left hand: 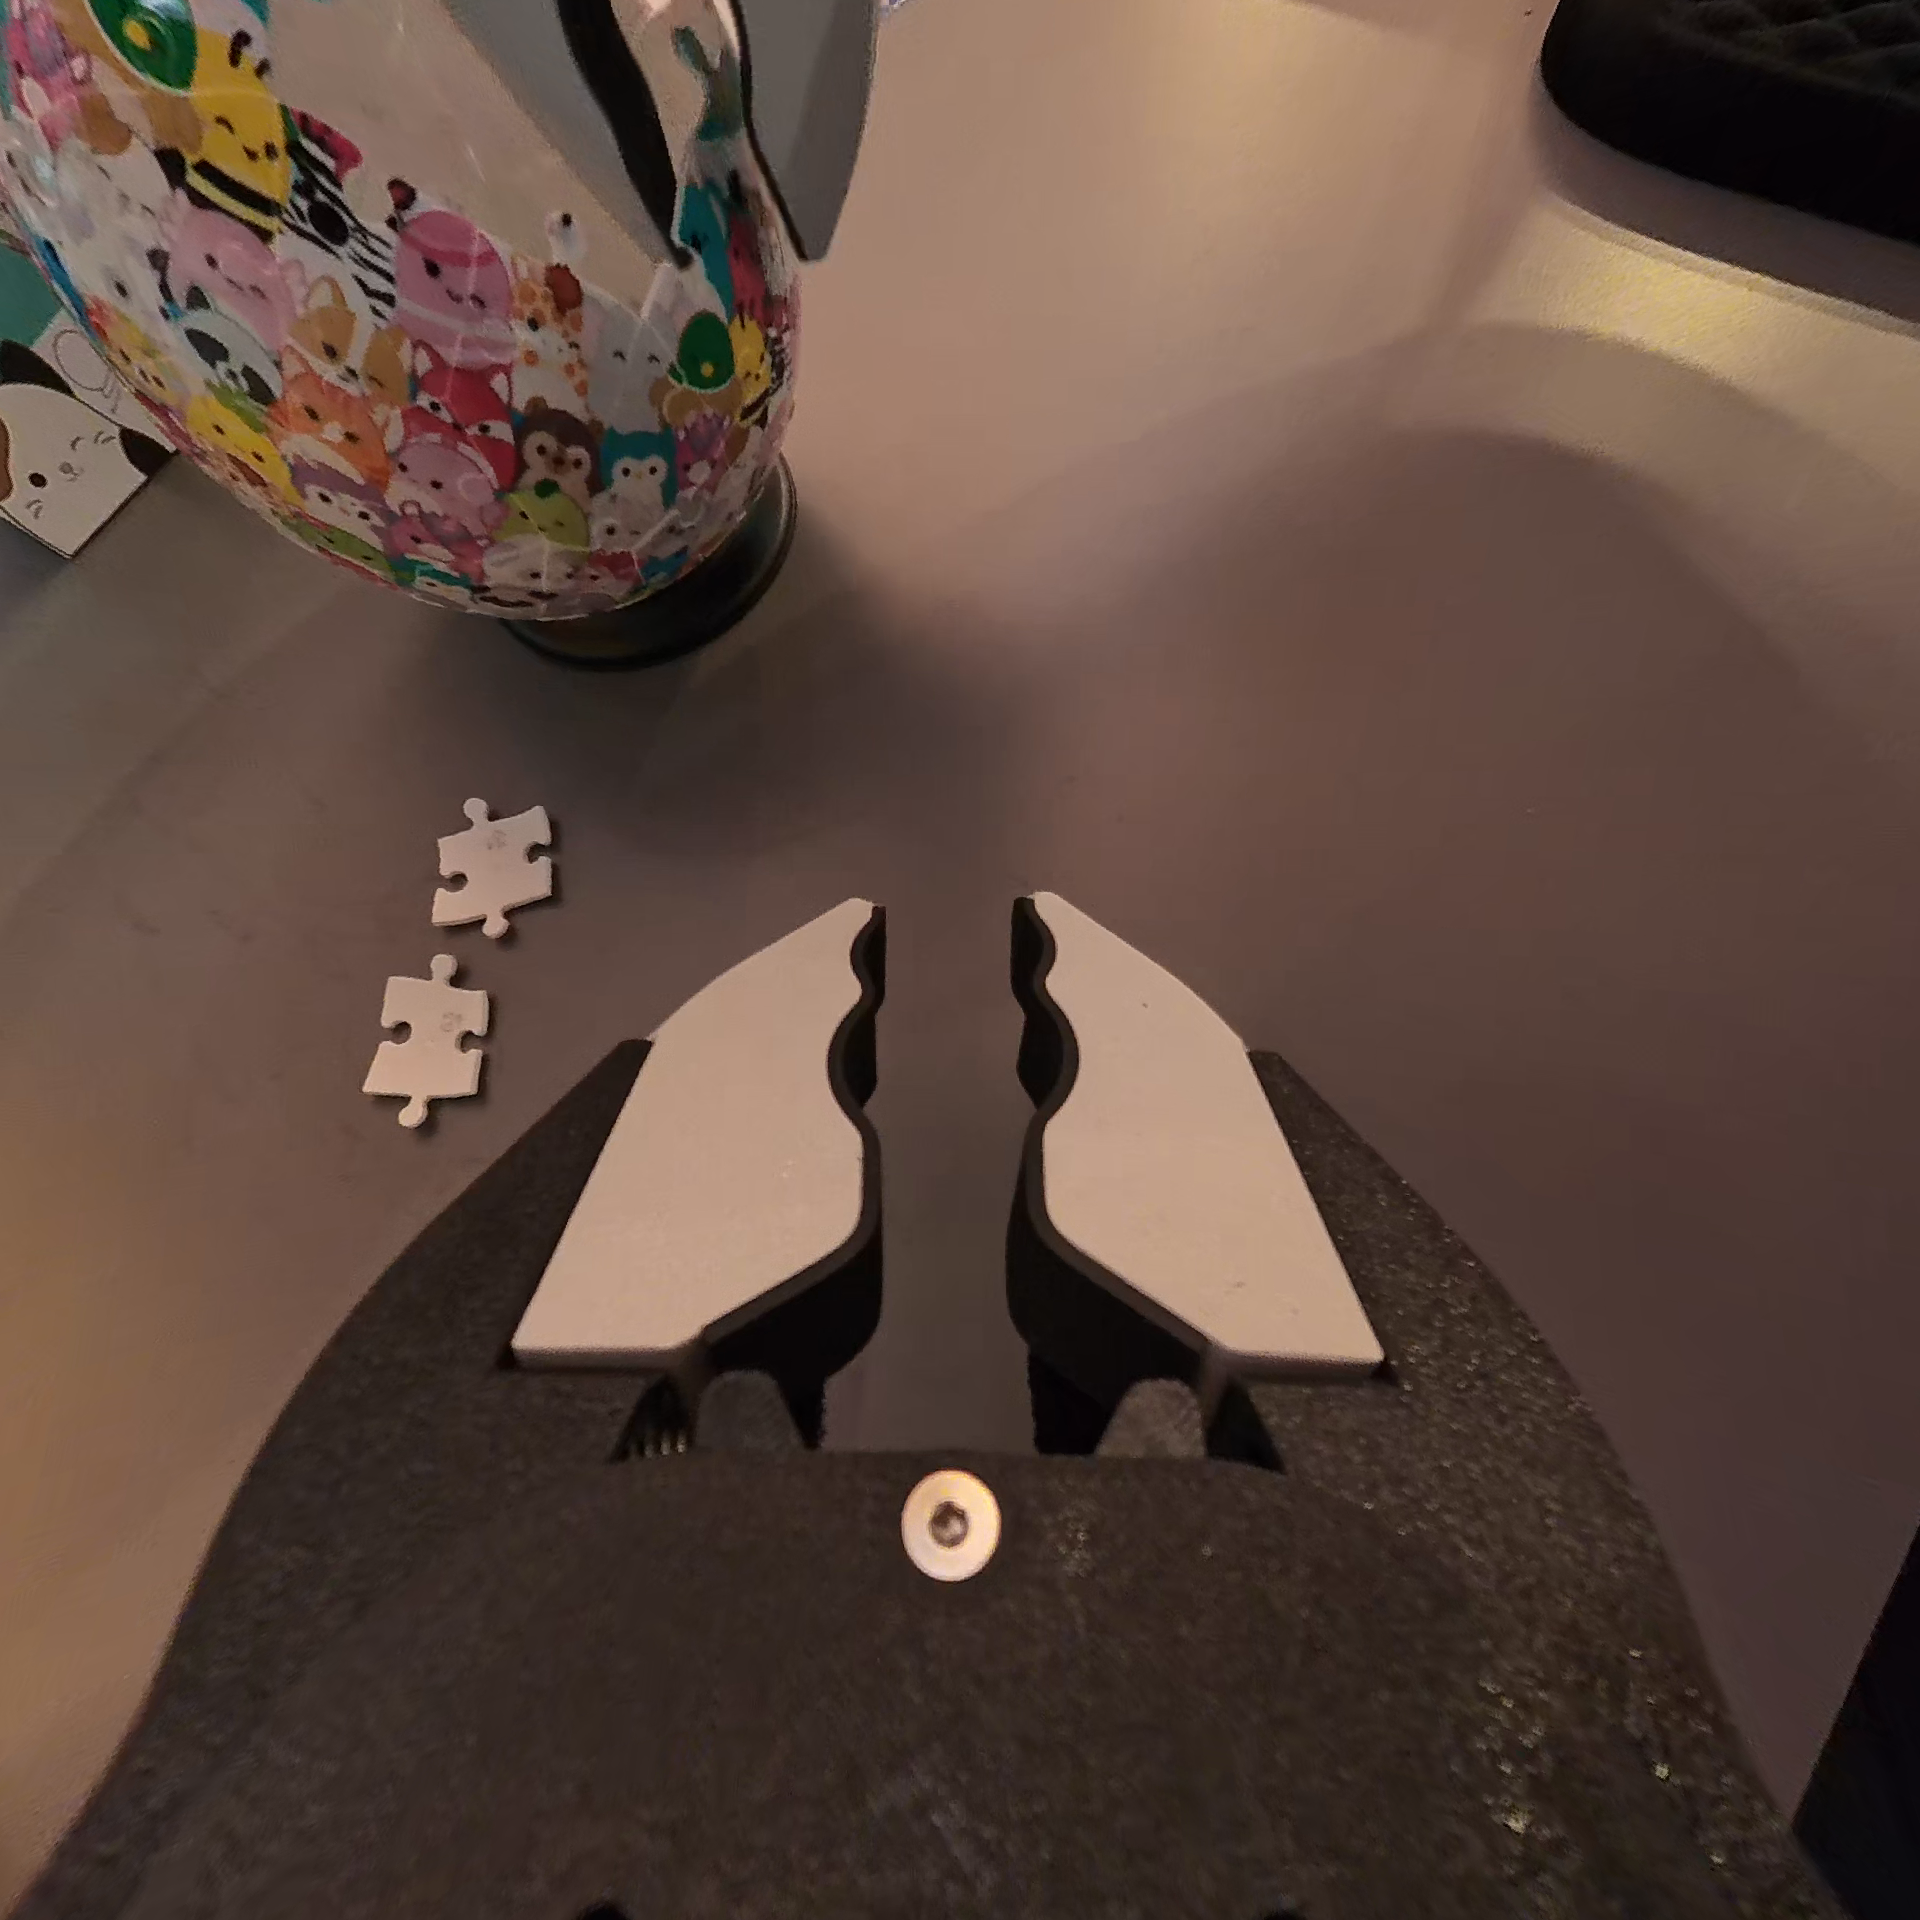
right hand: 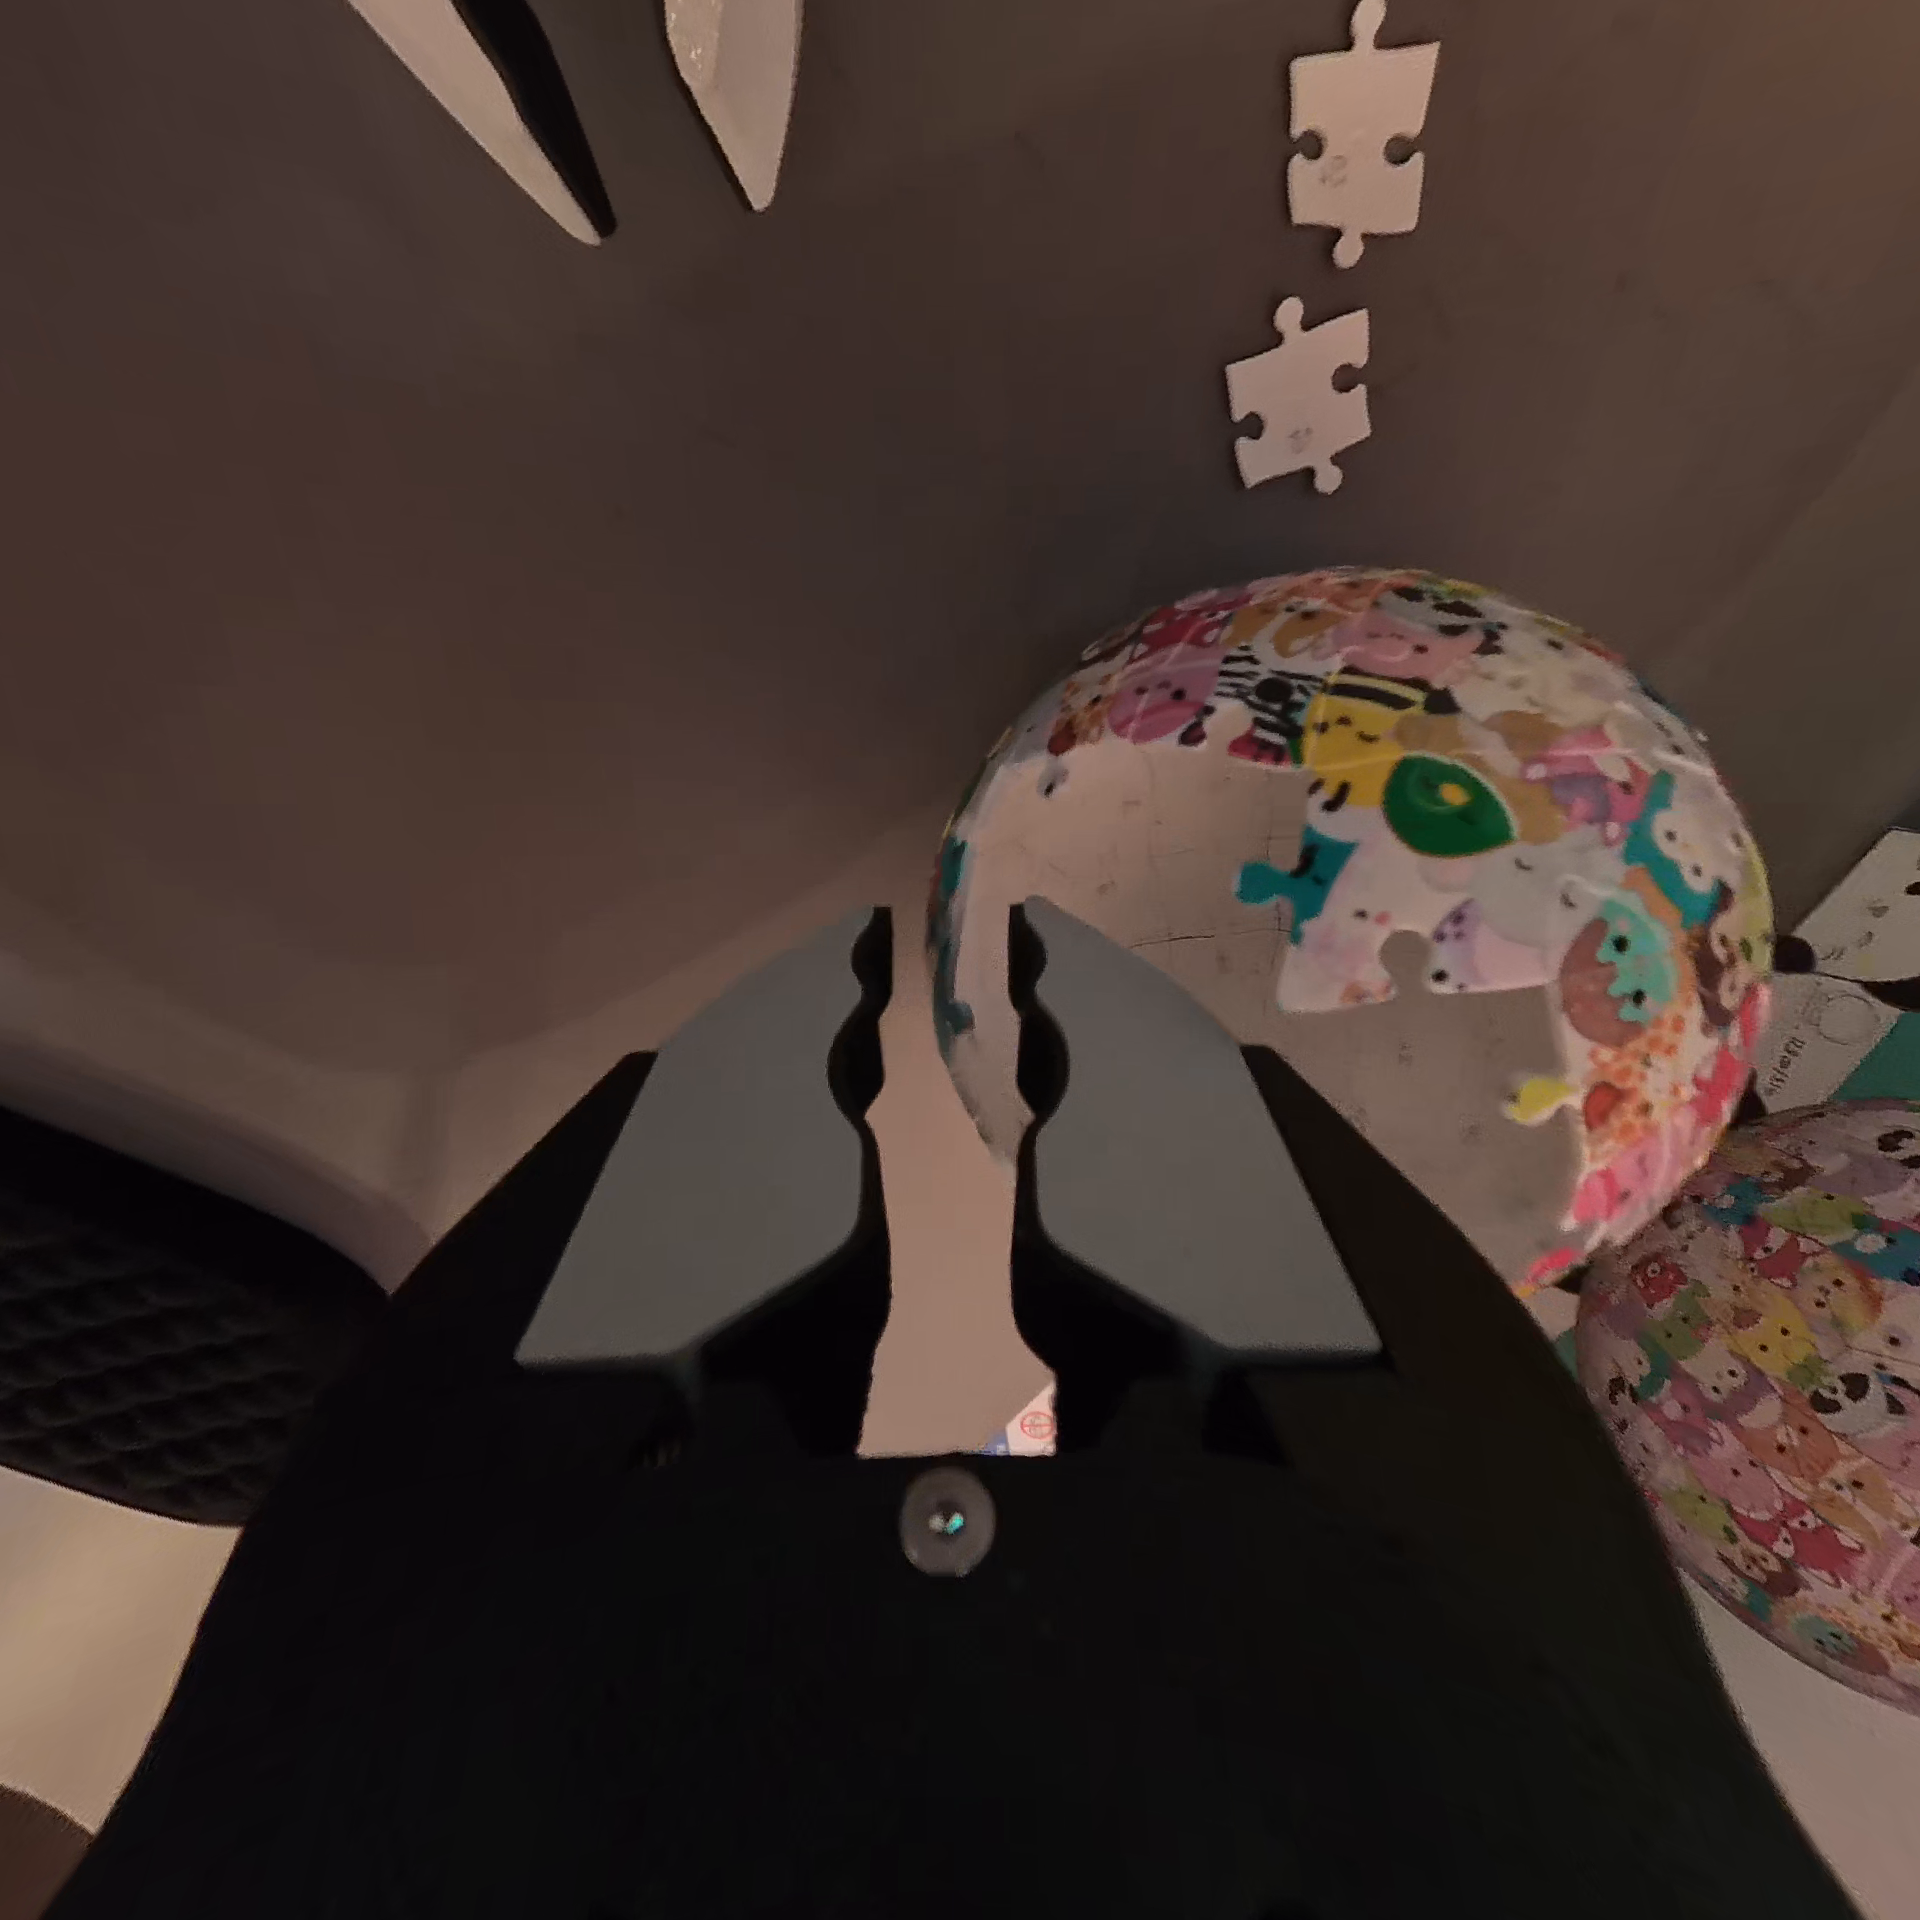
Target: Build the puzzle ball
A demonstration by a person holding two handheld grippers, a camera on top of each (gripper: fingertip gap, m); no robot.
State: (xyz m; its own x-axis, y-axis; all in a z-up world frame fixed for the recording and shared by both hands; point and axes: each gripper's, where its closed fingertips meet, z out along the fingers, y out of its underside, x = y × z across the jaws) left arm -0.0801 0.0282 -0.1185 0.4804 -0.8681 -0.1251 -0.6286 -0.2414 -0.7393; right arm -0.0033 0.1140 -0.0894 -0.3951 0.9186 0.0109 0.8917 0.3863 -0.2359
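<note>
The puzzle ball (left hand: pixel 416 364), covered in colourful cartoon animals, stands on a black ring stand (left hand: pixel 727 582). In the right wrist view the ball (right hand: pixel 1455 831) has an open gap that shows its pale inside. My right gripper (right hand: pixel 951 920) is shut on a colourful puzzle piece (left hand: pixel 712 177) and holds it at the ball's edge; the piece also shows in the right wrist view (right hand: pixel 971 1029). My left gripper (left hand: pixel 948 914) is open and empty over the grey table. Two loose pieces (left hand: pixel 494 868) (left hand: pixel 428 1039) lie face down to its left.
A puzzle box (left hand: pixel 62 447) with a cartoon cat stands behind the ball. A second patterned ball (right hand: pixel 1766 1455) shows at the lower right. A black textured object (left hand: pixel 1745 104) lies at the table's far right. The left gripper's fingertips (right hand: pixel 675 208) show at the top of the right wrist view. Left tips to right tips: about 12 centimetres.
</note>
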